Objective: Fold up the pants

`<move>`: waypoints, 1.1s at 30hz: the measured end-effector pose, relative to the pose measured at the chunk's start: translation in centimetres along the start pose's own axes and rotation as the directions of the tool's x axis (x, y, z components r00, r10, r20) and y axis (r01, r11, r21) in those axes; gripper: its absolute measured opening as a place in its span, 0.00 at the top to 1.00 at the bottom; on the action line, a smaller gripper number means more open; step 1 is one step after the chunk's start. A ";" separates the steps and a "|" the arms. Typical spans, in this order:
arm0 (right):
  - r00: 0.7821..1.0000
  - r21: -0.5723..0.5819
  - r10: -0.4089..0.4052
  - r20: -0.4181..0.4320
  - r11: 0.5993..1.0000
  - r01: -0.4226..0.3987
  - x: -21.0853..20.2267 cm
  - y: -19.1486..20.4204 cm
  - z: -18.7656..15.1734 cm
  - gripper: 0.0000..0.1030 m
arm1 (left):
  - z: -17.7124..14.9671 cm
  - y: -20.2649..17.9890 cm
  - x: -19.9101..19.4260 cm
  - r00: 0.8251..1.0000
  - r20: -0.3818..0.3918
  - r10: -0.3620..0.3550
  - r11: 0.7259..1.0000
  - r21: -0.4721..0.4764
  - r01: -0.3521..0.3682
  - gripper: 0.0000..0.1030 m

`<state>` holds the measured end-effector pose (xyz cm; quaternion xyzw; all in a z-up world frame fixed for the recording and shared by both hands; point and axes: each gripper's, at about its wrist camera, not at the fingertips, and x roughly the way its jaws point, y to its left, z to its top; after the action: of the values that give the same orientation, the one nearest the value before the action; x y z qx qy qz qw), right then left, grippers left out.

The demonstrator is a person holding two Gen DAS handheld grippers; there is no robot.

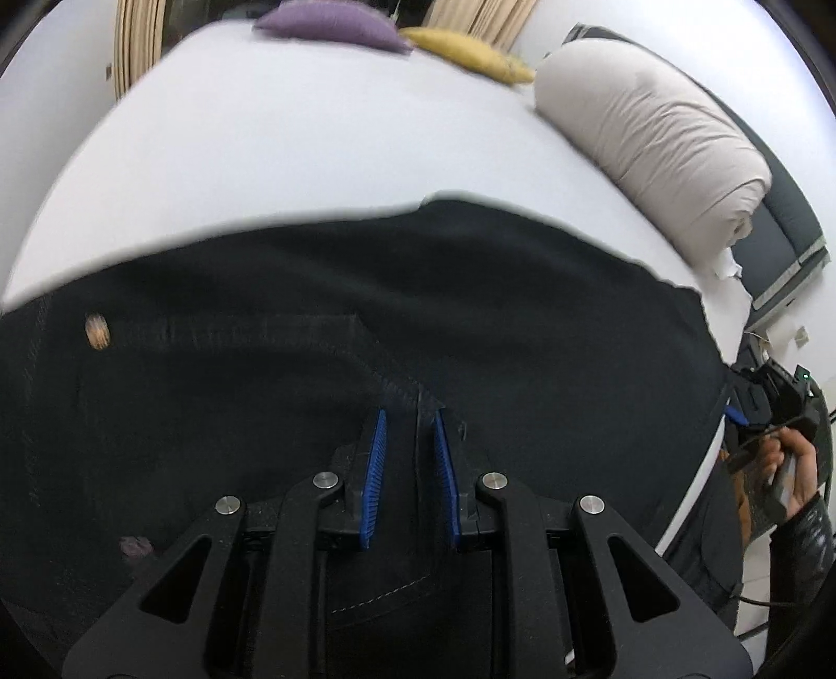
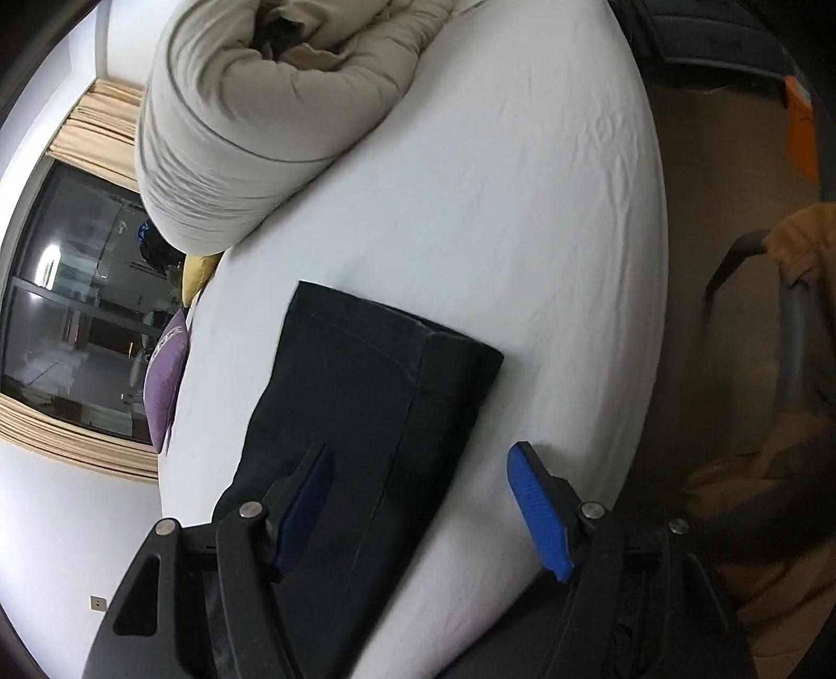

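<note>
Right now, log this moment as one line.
task: fold pants | left gripper: shut on pants | right gripper: open, above pants | pants: on bed

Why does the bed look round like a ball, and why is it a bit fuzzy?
Both views: the fisheye lens bends the bed round. Left wrist view: the pants edge and purple cushion are smeared by motion blur. Right wrist view: sharper, corners dark.

Left view hugs pants (image 1: 366, 324); right overlooks them, farther.
</note>
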<state>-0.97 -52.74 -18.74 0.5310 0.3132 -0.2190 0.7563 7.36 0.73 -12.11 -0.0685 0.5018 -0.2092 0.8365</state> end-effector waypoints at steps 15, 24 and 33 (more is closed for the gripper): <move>0.966 0.090 0.247 0.070 0.963 -0.253 2.1 -1.5 2.5 0.54 | 0.3 2.3 0.5 0.997 -0.007 -0.071 0.994 -0.084 0.070 0.82; 0.951 0.097 0.307 0.045 0.946 -0.310 3.1 -1.5 3.0 0.90 | 0.4 3.5 0.1 0.996 -0.010 -0.087 0.991 -0.103 0.086 0.82; 0.977 -0.273 0.211 0.045 0.943 -0.191 -1.0 9.0 -0.7 0.92 | 0.4 4.3 0.1 0.996 -0.002 -0.095 0.988 -0.125 0.094 0.82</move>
<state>4.14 -49.05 -12.26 0.4451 0.2560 -0.1160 0.8502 8.98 4.49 -13.37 -0.1433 0.5135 -0.2170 0.8177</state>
